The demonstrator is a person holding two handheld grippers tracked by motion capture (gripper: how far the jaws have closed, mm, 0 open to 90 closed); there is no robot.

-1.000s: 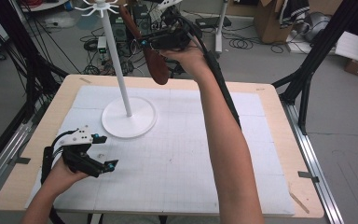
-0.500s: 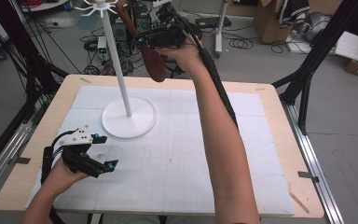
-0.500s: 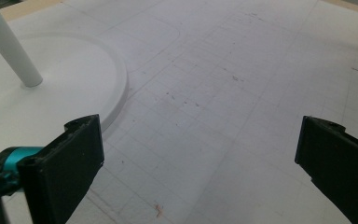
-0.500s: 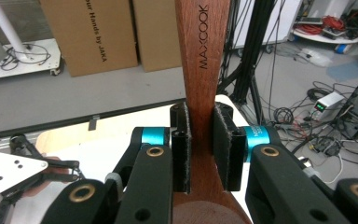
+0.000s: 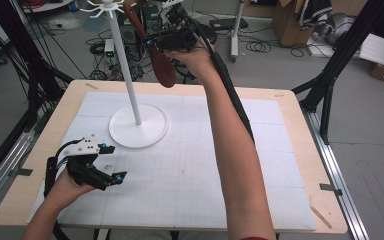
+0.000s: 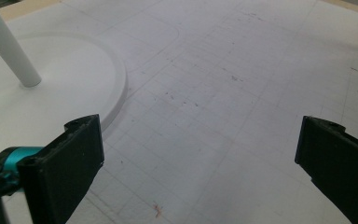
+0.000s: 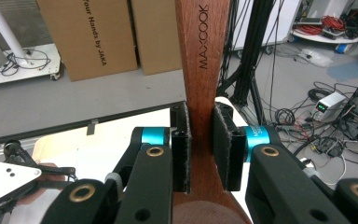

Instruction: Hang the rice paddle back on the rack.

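The right tongs [image 5: 152, 42] pinch a wooden spoon [image 5: 161, 67] by its handle, bowl hanging down, just beside the white hook stand's [image 5: 125, 75] top, while the left tongs [image 5: 111, 162] rest spread near the worktop [image 5: 280, 115].
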